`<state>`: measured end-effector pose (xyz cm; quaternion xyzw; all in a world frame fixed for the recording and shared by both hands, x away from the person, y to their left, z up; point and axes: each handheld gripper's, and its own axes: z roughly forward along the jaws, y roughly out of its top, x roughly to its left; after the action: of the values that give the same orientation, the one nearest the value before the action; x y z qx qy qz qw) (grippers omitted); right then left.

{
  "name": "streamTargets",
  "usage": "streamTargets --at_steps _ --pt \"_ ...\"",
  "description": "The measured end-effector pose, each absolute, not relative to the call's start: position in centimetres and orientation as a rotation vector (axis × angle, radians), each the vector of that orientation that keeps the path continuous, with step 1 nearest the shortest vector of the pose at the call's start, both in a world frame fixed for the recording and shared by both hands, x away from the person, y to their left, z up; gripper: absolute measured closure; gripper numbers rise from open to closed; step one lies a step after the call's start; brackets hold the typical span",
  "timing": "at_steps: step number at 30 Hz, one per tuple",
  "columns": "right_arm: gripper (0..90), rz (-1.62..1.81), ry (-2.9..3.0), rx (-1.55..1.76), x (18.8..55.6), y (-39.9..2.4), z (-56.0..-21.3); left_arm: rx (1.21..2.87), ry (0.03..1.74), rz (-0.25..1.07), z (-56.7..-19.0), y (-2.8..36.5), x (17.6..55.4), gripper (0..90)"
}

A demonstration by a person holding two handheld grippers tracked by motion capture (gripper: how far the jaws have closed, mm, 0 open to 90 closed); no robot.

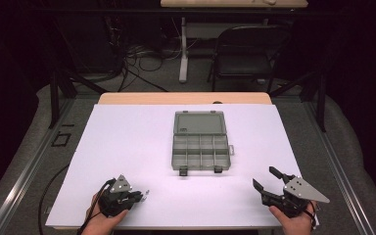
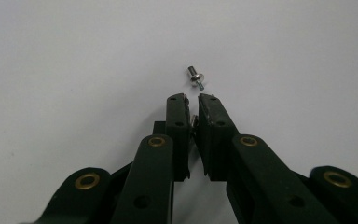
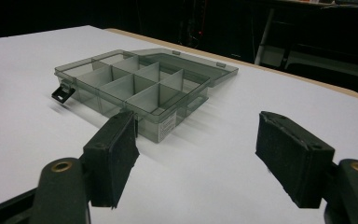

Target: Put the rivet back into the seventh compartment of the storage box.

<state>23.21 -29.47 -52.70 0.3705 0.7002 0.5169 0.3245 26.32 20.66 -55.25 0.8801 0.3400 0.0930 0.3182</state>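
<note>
L gripper was seen at near-left edge of white table sheet, held in person's L hand. Jaws were pressed nearly together, and a small bit of metal was pinched between the pads at approx mid-pad height; what it was could not be made out. A small silver pan-head screw was noted lying loose on the sheet just beyond the jaw tips, not touched.

Centre: a smoke-grey translucent plastic compartment box was set on the sheet w/ lid swung open flat toward the far side. Dividers and two black latches on the near edge were visible; compartments looked bare in the high view. Box lay well apart from both grippers.

R gripper was held in R hand at near-right edge. Jaws were spread wide, nothing between pads; box was seen ahead of them.
</note>
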Motion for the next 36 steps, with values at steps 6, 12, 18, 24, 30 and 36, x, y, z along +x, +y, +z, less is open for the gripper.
streamTargets --at_steps 6,12,18,24,30,36 --pt "28.2 1.355 1.836 0.974 23.2 -29.5 -52.7 2.31 0.9 0.232 -55.0 20.7 26.4 83.3" --pt "28.1 1.356 1.838 0.974 23.2 -29.5 -52.7 2.261 0.906 0.238 -54.0 20.8 26.6 83.3" --pt "28.1 1.357 1.836 0.978 23.2 -29.4 -52.7 2.232 0.904 0.252 -53.0 20.7 26.7 83.3" --pt "28.2 1.354 1.837 0.98 23.2 -29.5 -52.7 2.208 0.911 0.277 -52.3 20.6 26.7 83.3" --pt "28.1 1.359 1.835 0.973 23.2 -29.4 -52.7 2.152 0.888 0.32 -50.9 20.1 26.8 83.3" --pt "28.1 1.358 1.837 0.975 23.2 -29.4 -52.7 2.057 0.873 0.351 -48.8 19.5 27.2 83.3"
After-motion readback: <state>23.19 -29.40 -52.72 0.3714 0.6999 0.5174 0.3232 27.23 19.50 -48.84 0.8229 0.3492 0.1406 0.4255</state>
